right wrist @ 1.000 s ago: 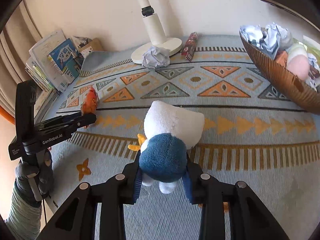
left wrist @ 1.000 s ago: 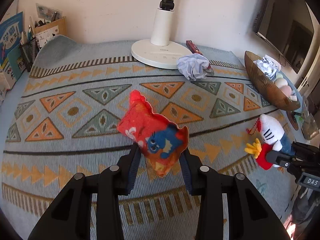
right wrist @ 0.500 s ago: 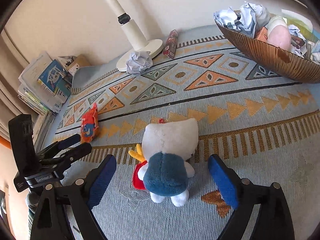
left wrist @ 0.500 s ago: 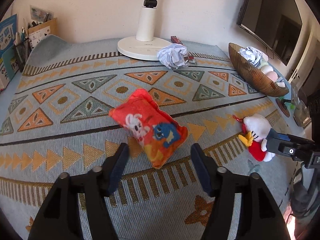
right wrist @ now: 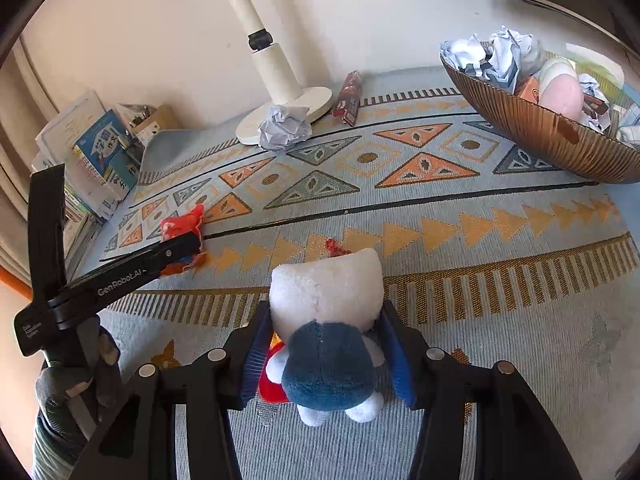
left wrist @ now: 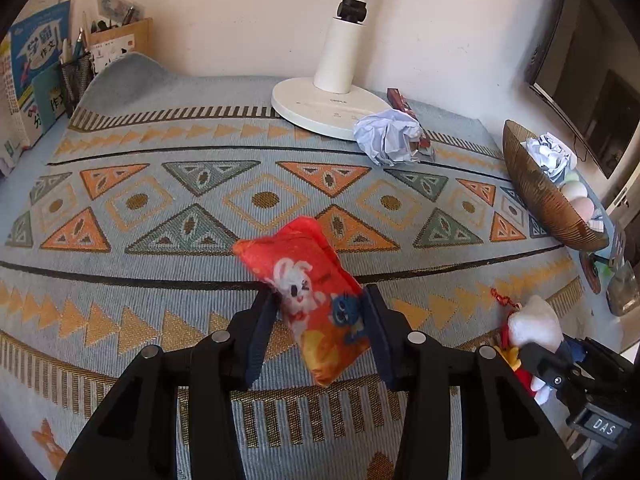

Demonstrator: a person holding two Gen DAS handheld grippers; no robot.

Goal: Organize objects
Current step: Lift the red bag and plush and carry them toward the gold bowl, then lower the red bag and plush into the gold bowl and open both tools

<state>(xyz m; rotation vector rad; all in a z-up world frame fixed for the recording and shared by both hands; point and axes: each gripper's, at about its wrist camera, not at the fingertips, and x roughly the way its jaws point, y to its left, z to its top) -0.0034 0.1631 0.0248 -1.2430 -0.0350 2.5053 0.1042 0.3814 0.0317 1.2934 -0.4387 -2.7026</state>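
The left gripper (left wrist: pixel 320 320) has its jaws clamped on the red snack pouch (left wrist: pixel 310 294), tilted above the patterned worktop cloth (left wrist: pixel 160 208). The right gripper (right wrist: pixel 326 354) has its jaws closed on the plush toy (right wrist: pixel 326 328) near the cloth's near edge. The brown bowl (right wrist: pixel 532 132) sits far right.

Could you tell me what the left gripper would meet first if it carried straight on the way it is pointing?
The left gripper, closed on the red pouch, points across open patterned rug towards the white lamp base; probably rug first, though depth is unclear.
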